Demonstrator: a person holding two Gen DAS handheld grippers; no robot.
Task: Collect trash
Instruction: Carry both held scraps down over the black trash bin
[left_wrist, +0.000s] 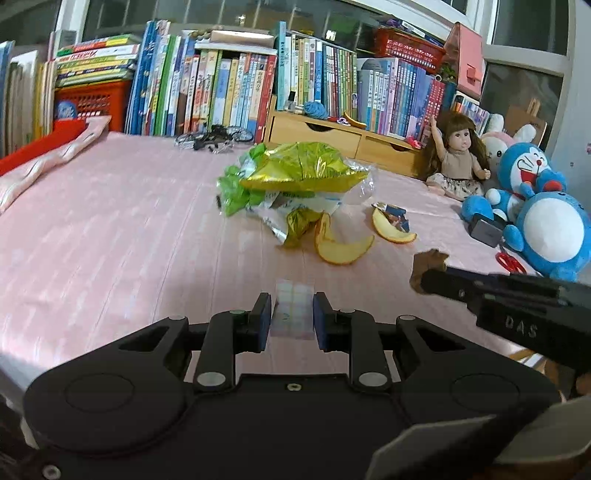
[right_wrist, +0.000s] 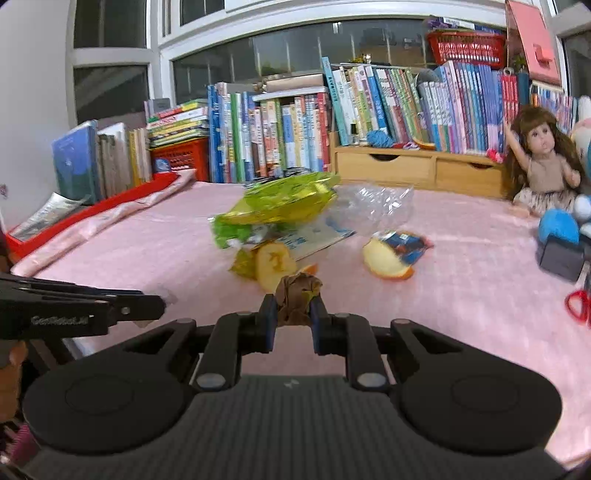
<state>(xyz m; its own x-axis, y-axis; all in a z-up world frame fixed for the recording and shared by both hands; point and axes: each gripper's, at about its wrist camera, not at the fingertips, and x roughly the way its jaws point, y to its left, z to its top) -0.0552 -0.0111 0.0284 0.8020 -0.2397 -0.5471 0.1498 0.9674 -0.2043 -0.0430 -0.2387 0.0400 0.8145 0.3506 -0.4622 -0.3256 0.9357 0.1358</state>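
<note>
Two hand-held grippers hang tilted downward over a pink-covered desk (left_wrist: 92, 221). The left hand-held gripper (left_wrist: 291, 317) has its pads closed on a pale, translucent wrapper (left_wrist: 293, 306). The right hand-held gripper (right_wrist: 293, 317) pinches a crumpled brown scrap (right_wrist: 297, 295) at a narrow opening. Beyond them, on the desk's middle, lies the remaining trash: a green-and-gold foil bag (left_wrist: 295, 170) heaped on clear plastic, with apple slices (left_wrist: 343, 251) just beside it. The left view alone shows blue plush toys (left_wrist: 546, 225) at the far right; the right view alone shows the window (right_wrist: 295, 51) above the books.
</note>
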